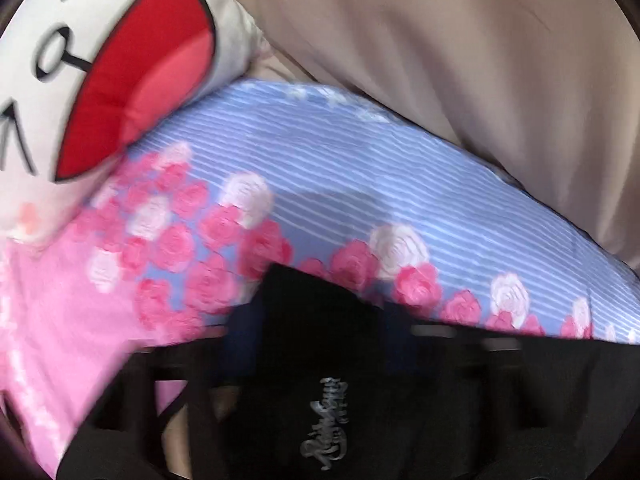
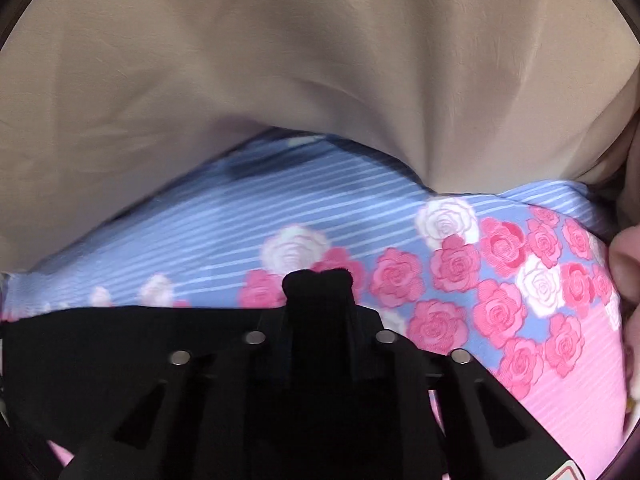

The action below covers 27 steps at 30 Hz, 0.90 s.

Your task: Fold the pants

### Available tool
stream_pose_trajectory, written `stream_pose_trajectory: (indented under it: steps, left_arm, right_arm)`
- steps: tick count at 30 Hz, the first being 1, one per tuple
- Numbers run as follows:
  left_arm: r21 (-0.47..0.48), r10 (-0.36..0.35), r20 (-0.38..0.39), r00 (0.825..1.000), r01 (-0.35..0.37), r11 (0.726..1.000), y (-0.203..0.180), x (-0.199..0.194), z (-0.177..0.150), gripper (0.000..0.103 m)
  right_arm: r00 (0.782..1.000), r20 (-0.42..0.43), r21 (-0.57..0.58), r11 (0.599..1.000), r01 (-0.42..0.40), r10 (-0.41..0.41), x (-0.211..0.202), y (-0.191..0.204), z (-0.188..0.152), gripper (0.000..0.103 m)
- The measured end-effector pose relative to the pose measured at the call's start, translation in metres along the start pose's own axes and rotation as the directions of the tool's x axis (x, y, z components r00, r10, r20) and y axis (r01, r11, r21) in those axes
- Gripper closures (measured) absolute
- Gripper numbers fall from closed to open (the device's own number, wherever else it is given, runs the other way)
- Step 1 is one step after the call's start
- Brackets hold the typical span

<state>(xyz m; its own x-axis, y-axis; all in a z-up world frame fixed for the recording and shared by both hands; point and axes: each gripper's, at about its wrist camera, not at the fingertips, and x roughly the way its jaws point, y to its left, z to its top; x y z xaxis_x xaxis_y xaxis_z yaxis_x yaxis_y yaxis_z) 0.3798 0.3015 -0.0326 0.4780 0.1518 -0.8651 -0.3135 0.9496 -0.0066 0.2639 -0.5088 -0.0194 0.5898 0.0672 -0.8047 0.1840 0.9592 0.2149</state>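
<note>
Down at the bottom of my right wrist view, the right hand-held gripper (image 2: 318,280) has its two black fingertips pinched together on a small bunched fold of black cloth, which is the edge of the pants (image 2: 120,344). From that pinch the dark fabric spreads left across the lower part of the view, lying on a bedsheet (image 2: 460,288) printed with pink and white roses over blue and white stripes, turning plain pink toward the right. Behind the sheet rises a wide stretch of beige fabric (image 2: 320,60), softly creased. At the far right edge I see a pale blurred shape that I cannot identify.

My left wrist view is smeared with blur. The left hand-held gripper (image 1: 316,300) sits low in the middle, and black pants cloth (image 1: 540,400) covers its fingers, so the jaws appear narrow and closed on that cloth, though the contact itself is hard to make out. A silvery script logo (image 1: 326,424) shows on the pants near the bottom; I cannot read it. The same rose sheet (image 1: 340,184) runs diagonally behind, with beige fabric (image 1: 460,60) above it on the right. At upper left lies a white cushion (image 1: 36,40) drawn with black lines and a big red open mouth (image 1: 148,76), resting on the sheet.
</note>
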Motion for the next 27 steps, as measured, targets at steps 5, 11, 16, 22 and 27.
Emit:
stream_pose_trajectory:
  steps: [5, 11, 16, 22, 27]
  left_arm:
    - [-0.038, -0.078, 0.099, 0.992, 0.082, 0.996, 0.019, -0.054, -0.001, 0.099]
    - [0.023, -0.168, 0.221, 0.961, 0.167, 0.986, 0.033, -0.155, -0.038, 0.099]
    - [0.077, -0.245, 0.29, 0.925, 0.233, 0.969, 0.045, -0.222, -0.081, 0.098]
    - [0.062, -0.234, 0.264, 0.936, 0.226, 0.972, 0.089, -0.256, -0.17, 0.097]
    - [0.024, -0.136, 0.116, 0.984, 0.134, 0.991, 0.115, -0.214, -0.232, 0.094]
  right_arm:
    - [0.99, 0.134, -0.019, 0.999, -0.046, 0.049, -0.053, 0.022, 0.001, 0.091]
    - [0.95, 0.284, -0.067, 0.991, -0.113, 0.128, -0.144, 0.037, -0.011, 0.091]
    - [0.921, 0.349, -0.107, 0.984, -0.142, 0.171, -0.201, 0.026, -0.049, 0.091]
    - [0.91, 0.373, -0.147, 0.98, -0.137, 0.183, -0.251, 0.015, -0.117, 0.091]
    - [0.946, 0.295, -0.111, 0.989, -0.103, 0.131, -0.235, -0.008, -0.185, 0.09]
